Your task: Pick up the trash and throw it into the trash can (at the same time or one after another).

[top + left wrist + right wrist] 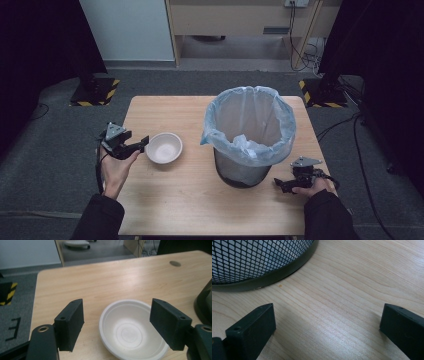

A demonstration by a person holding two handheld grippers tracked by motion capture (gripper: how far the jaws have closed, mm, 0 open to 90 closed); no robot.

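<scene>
A shallow white round foam bowl sits upright and empty on the light wooden counter, toward its left edge and about midway between the near and far edges. The left gripper hovers just beside the bowl on its left, black fingers released and spread wide; in the left gripper view they stand either side of the bowl's near rim without touching it, nothing pressed between them. The person's left hand holds the tool low, close to the counter.

To the bowl's right, well apart from it, stands a tall black wire-mesh waste bin lined with a pale blue plastic bag folded over the rim, near the middle of the counter's right half. The right gripper rests by the bin's base near the right edge, its fingers also wide and released over bare wood, grasping nothing.

This looks like the approach to picking up the bowl, probably to carry it to the bin. The grasp itself is not yet made. Next, I'd judge, the left fingers need to slide forward so one goes inside and one outside the rim, or straddle the near wall, then clench gently. The foam is light and thin, so a hard squeeze could crack it, and a nudge could push it away across the smooth wood.
</scene>
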